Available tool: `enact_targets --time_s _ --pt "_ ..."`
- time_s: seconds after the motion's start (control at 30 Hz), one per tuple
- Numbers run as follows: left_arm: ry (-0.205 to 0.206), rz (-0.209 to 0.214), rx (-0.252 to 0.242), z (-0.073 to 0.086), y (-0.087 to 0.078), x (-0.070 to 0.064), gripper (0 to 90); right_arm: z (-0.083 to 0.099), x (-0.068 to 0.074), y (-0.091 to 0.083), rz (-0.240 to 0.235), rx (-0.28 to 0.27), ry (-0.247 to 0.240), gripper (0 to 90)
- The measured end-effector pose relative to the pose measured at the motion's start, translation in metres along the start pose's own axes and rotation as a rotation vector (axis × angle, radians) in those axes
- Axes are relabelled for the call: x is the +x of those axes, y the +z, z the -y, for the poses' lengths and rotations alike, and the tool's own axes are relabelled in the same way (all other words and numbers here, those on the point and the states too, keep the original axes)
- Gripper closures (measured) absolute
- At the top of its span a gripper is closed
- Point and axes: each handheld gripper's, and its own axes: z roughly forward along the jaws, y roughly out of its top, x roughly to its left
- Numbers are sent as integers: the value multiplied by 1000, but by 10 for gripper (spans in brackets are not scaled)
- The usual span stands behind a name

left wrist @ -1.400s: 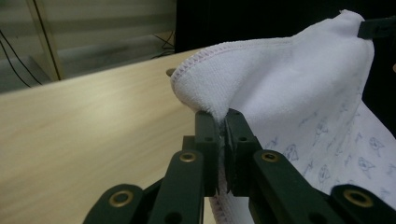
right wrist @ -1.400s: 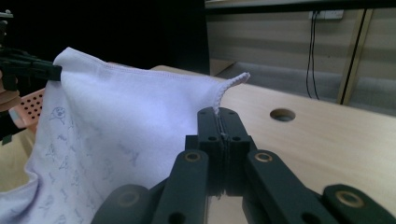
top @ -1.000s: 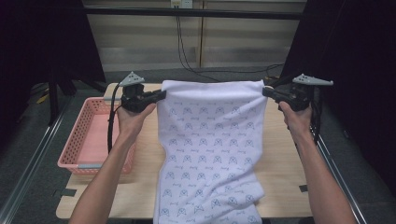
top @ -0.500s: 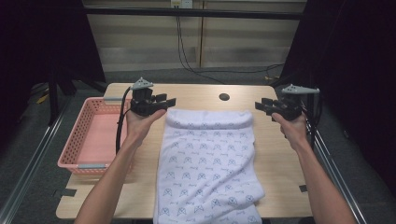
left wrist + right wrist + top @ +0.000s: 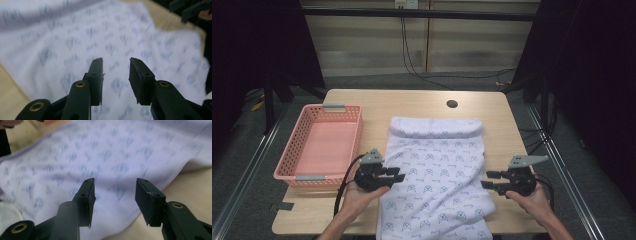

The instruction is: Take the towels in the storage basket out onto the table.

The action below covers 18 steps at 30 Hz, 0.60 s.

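Both tongs, left (image 5: pixel 398 176) and right (image 5: pixel 488 180), are held wide and empty; the cloth's (image 5: pixel 437 165) near edges are probably best pinched evenly.

Probably a lab: dark curtains (image 5: pixel 267 45), framed table (image 5: pixel 412 102), trailing cables (image 5: pixel 412 55)

The white cloth with small blue prints (image 5: pixel 437 165) runs off the near edge of the high view, so its near end is cut off. At its far end the cloth is folded over, and the layer below is hidden. The prints are too small to make out there. In the left gripper view the cloth (image 5: pixel 75 37) is blurred and its prints look like smudges. In the right gripper view the cloth (image 5: pixel 100 152) is blurred too. The person's arms are cut off at the near edge of the high view.
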Motion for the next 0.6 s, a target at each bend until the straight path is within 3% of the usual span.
enact_targets --time_s 0.07,0.17,0.23,0.27,0.3,0.4,0.5,0.53,0.6 --pt "-1 1 29 10 0 -1 624 11 3 11 -31 69 -1 496" --pt "4 21 65 20 -2 -7 616 19 7 17 -54 121 -13 492" --pt "25 0 102 28 1 -11 600 23 7 21 -34 159 -13 505" --pt "23 6 114 31 3 -10 598 25 9 22 -27 162 -27 531" --pt "18 9 130 33 4 -11 596 25 11 23 -27 166 -45 624" --pt "33 1 139 34 4 -12 584 28 16 20 -60 187 -43 803" --pt "31 47 142 38 2 -15 582 29 24 10 -96 257 -88 826" --pt "12 75 149 40 1 -17 587 28 25 5 -107 260 -90 828" --pt "47 106 164 45 -3 -24 597 28 29 -5 -138 244 -102 827"
